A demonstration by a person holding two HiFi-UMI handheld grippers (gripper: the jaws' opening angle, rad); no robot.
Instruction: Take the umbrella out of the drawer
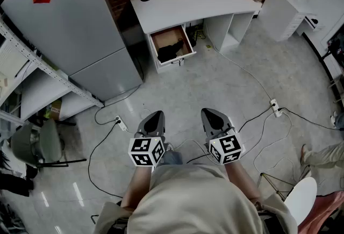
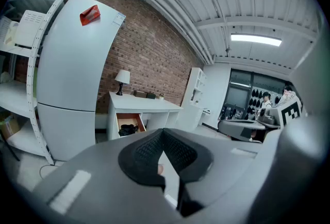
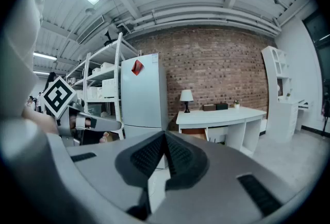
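grey concrete floor [image 1: 215,87] strewn with cables [image 1: 252,74] fills the head view, with a white desk [image 1: 204,4] against a brick wall at the far side and a refrigerator [image 1: 80,28] to its left. under the desk's left end the drawer [image 1: 174,61] stands pulled open, and a dark bundle lying in it, likely the umbrella [image 1: 169,51], rests toward the front. the left gripper [image 1: 155,115] and the right gripper [image 1: 213,112] are held side by side low in the view, well apart from the desk, both pointing toward it.

from the left gripper view, the jaws meet in a closed point with nothing between them. beyond them the drawer [image 2: 138,121] shows its wooden inside, with the umbrella [image 2: 129,128] as a black shape within.

from the right gripper view, these jaws are also pressed together and empty. only a strip of the drawer [image 3: 193,133] shows past the tips, and the umbrella cannot be made out here.

the step in hand looks like the approach. to do it well, walk up until the drawer sits directly below, spread one gripper's jaws before reaching in, come down from above across the bundle's narrow middle, not its end, and lift clear of the drawer's walls. the cables are a likely trip hazard.
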